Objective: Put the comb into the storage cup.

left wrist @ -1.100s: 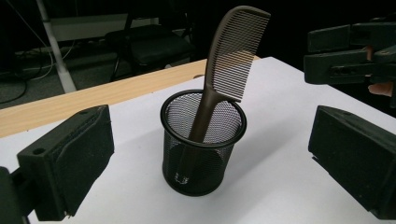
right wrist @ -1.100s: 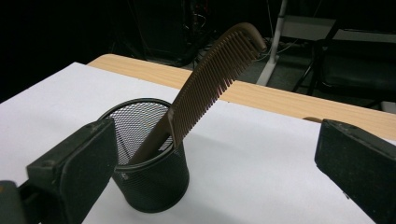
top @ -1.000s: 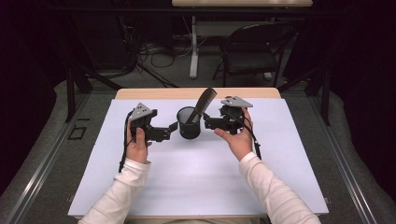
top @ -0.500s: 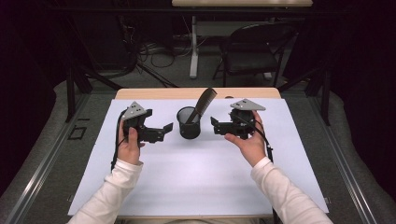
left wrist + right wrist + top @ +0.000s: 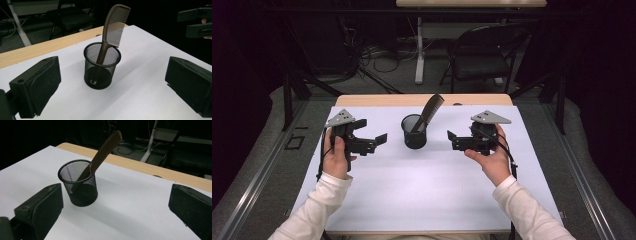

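Centre frame: brown comb (image 5: pixel 428 112) leaning in black mesh cup (image 5: pixel 414 132). Left gripper (image 5: pixel 373 141) and right gripper (image 5: pixel 453 140) flanking it, both spread wide, empty.

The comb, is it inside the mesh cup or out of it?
Inside. The comb stands handle-down in the mesh cup, leaning on its rim, teeth end sticking out above.

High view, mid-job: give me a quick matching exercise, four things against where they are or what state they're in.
Things:
1. comb
2. cup
3. left gripper
4. right gripper

Places or states:
A. open, on the side the comb leans towards
B. handle down, leaning on the rim
C. open, on the cup's other side
D. upright on the white sheet between both grippers

Pairs: 1-B, 2-D, 3-C, 4-A
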